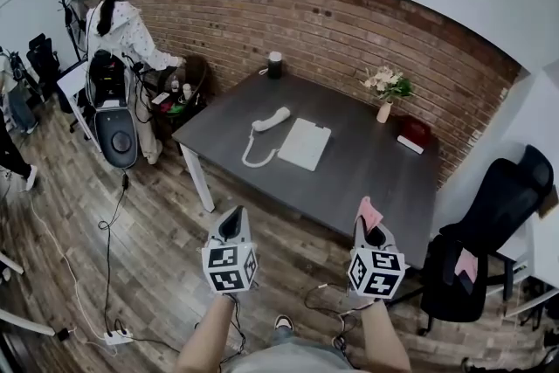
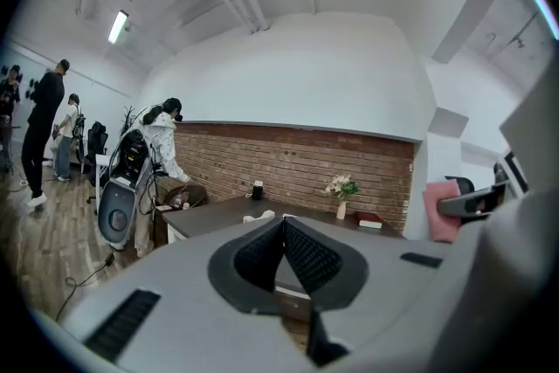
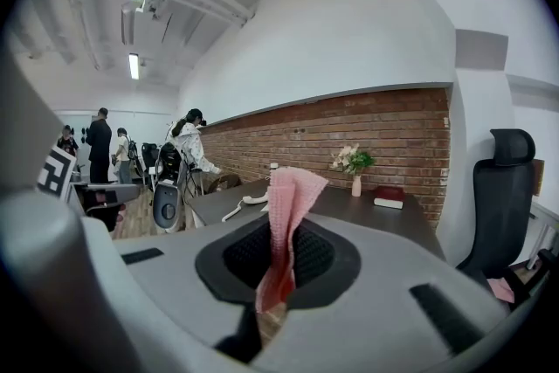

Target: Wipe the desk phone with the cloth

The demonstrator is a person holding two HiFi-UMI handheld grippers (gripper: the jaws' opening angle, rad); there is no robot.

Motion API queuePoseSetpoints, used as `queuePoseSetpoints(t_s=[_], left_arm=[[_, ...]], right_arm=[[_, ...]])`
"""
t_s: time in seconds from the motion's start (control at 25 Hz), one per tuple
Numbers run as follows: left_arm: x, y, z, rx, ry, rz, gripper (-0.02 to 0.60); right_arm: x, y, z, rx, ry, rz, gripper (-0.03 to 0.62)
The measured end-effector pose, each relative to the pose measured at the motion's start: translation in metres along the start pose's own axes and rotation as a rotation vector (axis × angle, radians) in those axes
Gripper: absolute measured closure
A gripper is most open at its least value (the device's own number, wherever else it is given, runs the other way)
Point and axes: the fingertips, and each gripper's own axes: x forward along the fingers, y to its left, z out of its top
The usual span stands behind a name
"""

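Note:
A white desk phone (image 1: 305, 143) with its handset (image 1: 272, 119) lying off to the left lies on the dark grey desk (image 1: 367, 170) ahead of me. My right gripper (image 1: 369, 218) is shut on a pink cloth (image 1: 369, 211) that sticks up between its jaws (image 3: 289, 205). My left gripper (image 1: 231, 224) is shut with nothing in it (image 2: 281, 231). Both grippers hang well short of the desk's near edge.
On the desk stand a black cylinder (image 1: 275, 65), a vase of flowers (image 1: 385, 93) and a red book (image 1: 413, 134). A black office chair (image 1: 485, 231) stands at the right. A person (image 1: 127, 31) works at a round table at the left. Cables lie on the floor (image 1: 105, 249).

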Motion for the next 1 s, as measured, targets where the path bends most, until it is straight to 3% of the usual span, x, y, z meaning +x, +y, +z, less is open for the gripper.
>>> queuePoseSetpoints(t_s=[0.44, 1.0], left_arm=[[0.105, -0.006, 0.017, 0.007, -0.005, 0.03, 0.577], [0.181, -0.002, 0.006, 0.027, 0.053, 0.025, 0.577]], right_arm=[[0.103, -0.043, 0.029, 0.021, -0.013, 0.034, 0.572], [0.176, -0.068, 0.013, 0.08, 0.047, 0.026, 0.572]])
